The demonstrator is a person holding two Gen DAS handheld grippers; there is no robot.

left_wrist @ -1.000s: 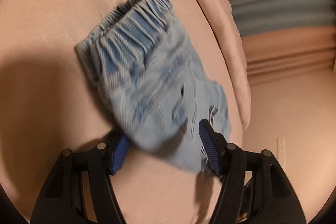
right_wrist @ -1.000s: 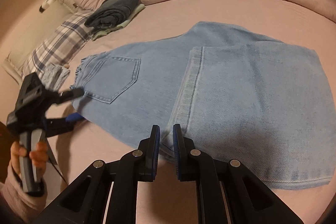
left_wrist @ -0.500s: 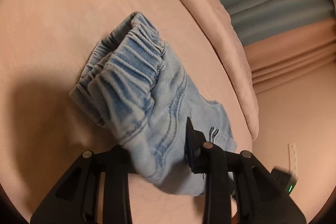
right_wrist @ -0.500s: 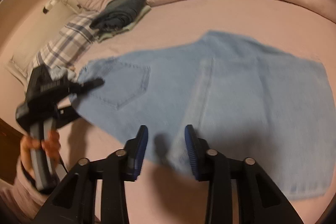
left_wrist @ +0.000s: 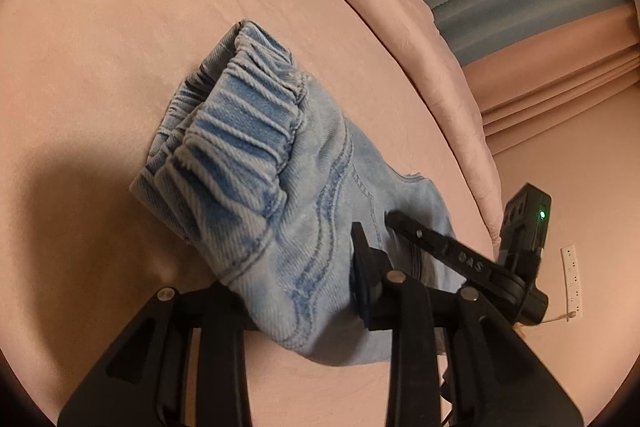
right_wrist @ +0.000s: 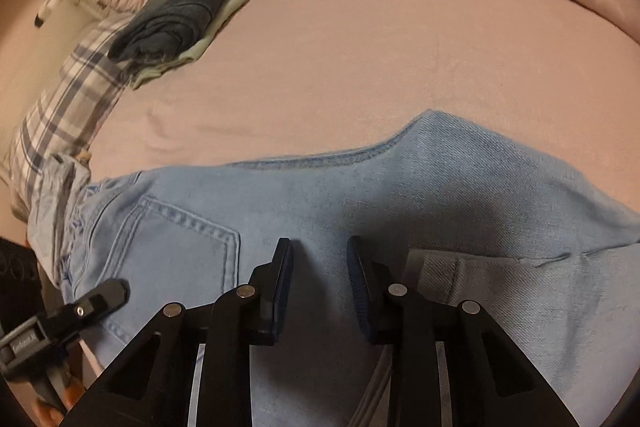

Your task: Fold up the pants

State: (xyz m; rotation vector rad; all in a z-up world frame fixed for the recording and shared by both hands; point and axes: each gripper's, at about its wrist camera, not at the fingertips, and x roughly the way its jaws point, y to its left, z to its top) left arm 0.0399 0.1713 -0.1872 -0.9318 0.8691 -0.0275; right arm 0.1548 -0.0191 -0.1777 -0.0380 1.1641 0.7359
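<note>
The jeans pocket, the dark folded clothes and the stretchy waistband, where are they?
jeans pocket [right_wrist: 176,259]: right wrist view, middle of the pocket.
dark folded clothes [right_wrist: 180,11]: right wrist view, top of the pile.
stretchy waistband [left_wrist: 240,131]: left wrist view, gathered denim.

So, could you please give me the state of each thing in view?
Jeans: partly folded, waistband end lifted.
Left gripper: shut on the jeans at the waistband end.
Right gripper: open, over the jeans.
Dark clothes: folded, stacked by the pillow.
Plaid pillow: lying at the bed's edge.
</note>
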